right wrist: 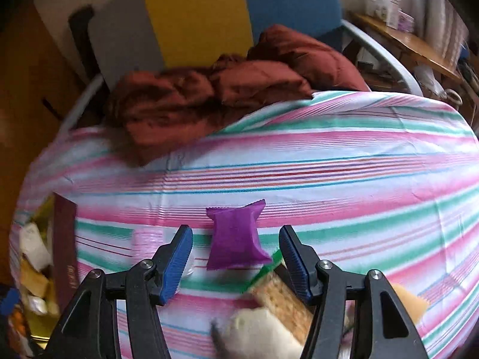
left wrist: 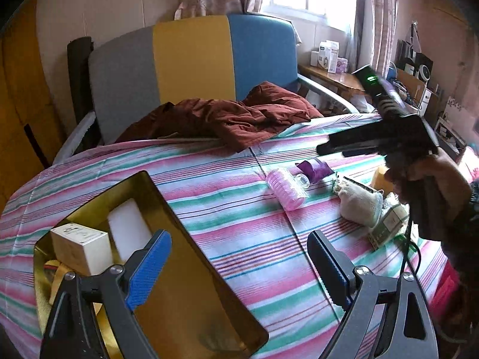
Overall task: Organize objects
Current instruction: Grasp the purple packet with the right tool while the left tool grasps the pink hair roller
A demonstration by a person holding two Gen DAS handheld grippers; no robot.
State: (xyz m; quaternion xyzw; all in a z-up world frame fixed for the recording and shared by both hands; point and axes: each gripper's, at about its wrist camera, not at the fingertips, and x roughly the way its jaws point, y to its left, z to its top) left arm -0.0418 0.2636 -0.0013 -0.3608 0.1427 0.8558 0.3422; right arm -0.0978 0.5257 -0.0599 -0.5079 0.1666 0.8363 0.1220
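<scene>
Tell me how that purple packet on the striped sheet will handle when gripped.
The purple packet looks puffy with crimped ends, so it would probably squash and feel light. Its smooth wrapper may slip. The right gripper has its jaws open around it.

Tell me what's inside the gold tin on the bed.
The gold tin holds a white box, a white block behind it and something yellow below. The left tongs cover its near end.
</scene>
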